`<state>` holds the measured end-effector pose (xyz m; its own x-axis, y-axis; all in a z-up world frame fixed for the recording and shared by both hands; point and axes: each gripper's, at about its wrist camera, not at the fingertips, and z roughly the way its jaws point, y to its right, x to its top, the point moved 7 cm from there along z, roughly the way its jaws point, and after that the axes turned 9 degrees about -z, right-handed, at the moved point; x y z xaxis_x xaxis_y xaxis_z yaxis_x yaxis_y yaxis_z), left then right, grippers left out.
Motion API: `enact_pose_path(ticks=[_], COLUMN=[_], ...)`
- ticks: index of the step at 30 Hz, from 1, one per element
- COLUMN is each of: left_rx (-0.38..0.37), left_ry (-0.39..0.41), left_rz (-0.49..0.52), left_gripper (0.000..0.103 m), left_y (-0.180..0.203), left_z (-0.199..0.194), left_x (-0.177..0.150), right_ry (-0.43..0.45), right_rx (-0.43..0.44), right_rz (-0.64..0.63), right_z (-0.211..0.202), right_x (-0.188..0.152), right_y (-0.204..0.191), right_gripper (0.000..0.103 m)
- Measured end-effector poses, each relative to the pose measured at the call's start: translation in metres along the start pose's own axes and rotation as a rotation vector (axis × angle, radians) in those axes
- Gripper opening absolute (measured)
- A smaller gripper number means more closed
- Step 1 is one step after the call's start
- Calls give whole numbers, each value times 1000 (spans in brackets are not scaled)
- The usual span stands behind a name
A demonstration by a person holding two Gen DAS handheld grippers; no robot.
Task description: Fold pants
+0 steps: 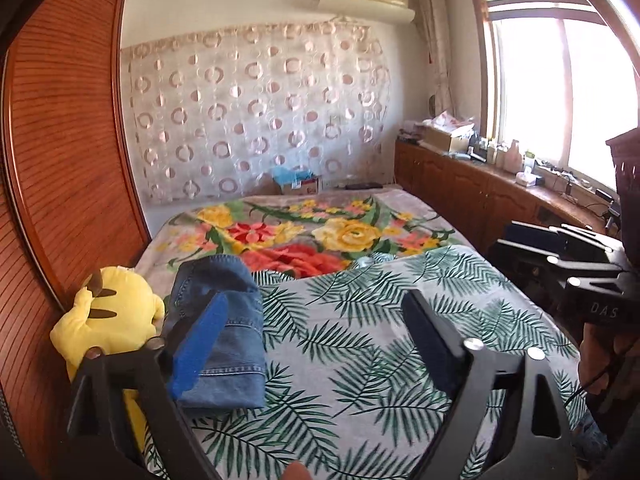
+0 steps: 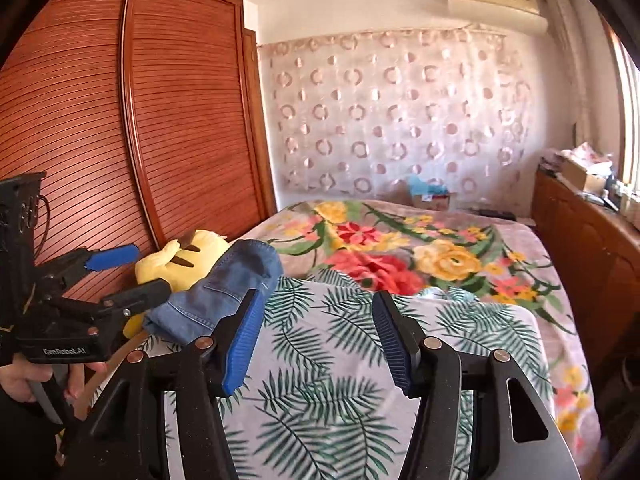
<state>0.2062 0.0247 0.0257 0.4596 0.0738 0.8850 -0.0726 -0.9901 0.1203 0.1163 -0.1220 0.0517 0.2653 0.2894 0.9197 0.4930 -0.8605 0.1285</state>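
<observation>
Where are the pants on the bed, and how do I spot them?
Find the big bed, then its palm-leaf sheet. At the sheet's left edge, beside the yellow plush toy, lies a folded bundle: the pants. They are the only blue denim there.

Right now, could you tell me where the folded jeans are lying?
The folded jeans lie on the palm-leaf sheet at the bed's left side, right beside the yellow Pikachu plush near the wardrobe.
</observation>
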Motion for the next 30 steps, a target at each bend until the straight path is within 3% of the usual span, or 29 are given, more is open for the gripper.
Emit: enact_pose_path(ticks=[7,11,24,30], left_rx=[-35,-10,18,20], left_ry=[51,62,65,64], left_rz=[-14,-31,-28,-32], left_gripper=[95,95,95,95], left_y=[29,33,39,38], left_z=[-33,-46,-57,-57], left_x=[-4,-8,-16,-16], right_ry=[28,38,39,43], right_rx=[-114,-167,-216,-215], right_rz=[13,20,34,36], right_z=[-60,-79,-84,-86], right_x=[-18,-22,-18,-19], right_y=[-10,-23,-60,-60], right_gripper=[61,62,64,64])
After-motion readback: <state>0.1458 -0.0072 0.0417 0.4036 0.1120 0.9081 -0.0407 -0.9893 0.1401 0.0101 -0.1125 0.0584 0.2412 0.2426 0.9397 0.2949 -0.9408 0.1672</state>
